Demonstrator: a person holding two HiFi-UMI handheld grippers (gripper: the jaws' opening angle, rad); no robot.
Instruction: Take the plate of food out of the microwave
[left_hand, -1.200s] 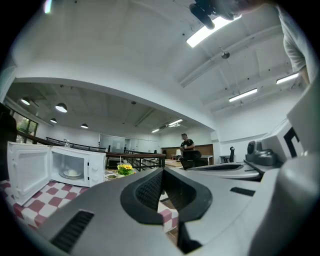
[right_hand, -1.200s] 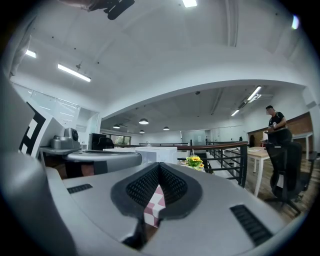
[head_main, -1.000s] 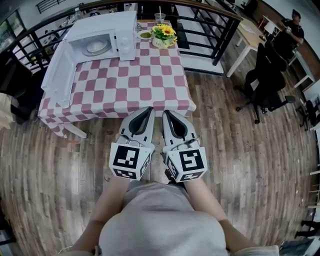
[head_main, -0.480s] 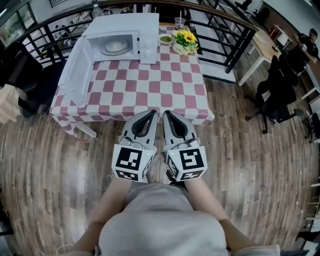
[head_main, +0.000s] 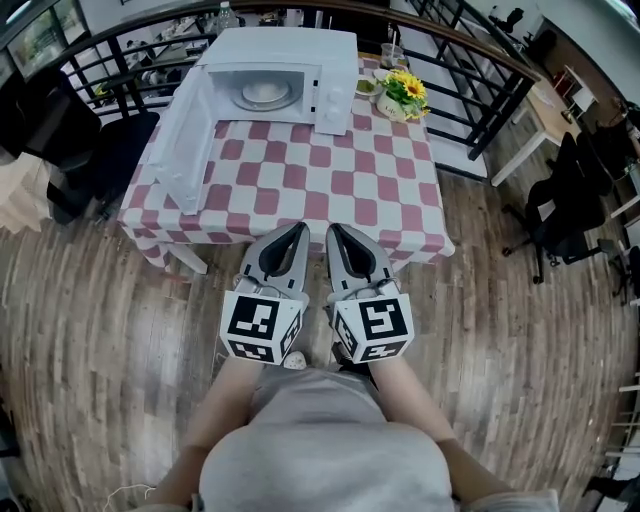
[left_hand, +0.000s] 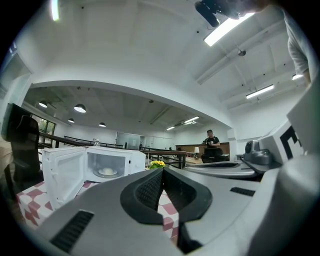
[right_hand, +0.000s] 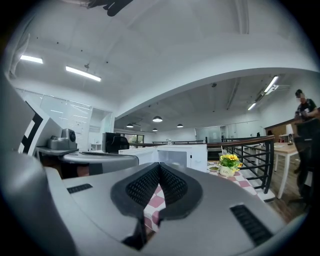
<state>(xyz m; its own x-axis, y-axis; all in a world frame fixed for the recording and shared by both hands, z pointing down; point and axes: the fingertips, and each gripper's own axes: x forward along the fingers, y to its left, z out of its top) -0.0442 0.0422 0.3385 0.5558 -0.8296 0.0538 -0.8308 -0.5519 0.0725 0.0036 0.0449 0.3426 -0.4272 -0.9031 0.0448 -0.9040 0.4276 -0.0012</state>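
A white microwave (head_main: 300, 60) stands at the far end of a red-and-white checked table (head_main: 300, 190), its door (head_main: 185, 140) swung wide to the left. Inside sits a white plate of food (head_main: 266, 94), also visible as the plate (left_hand: 107, 171) in the left gripper view. My left gripper (head_main: 300, 230) and right gripper (head_main: 334, 230) hang side by side before the table's near edge, both shut with nothing between their jaws. The left gripper (left_hand: 162, 170) points toward the table; the right gripper (right_hand: 159, 166) points at the microwave (right_hand: 180, 154).
A pot of sunflowers (head_main: 405, 95), a small green dish (head_main: 367, 87) and a cup (head_main: 391, 56) stand right of the microwave. Black railing (head_main: 480, 80) runs behind the table. Black chairs (head_main: 575, 200) stand at right, a dark chair (head_main: 70, 140) at left. A person (left_hand: 211, 145) stands far off.
The table and microwave have shifted right and nearer in the head view as I turn. Both grippers stay shut and keep their place before my body.
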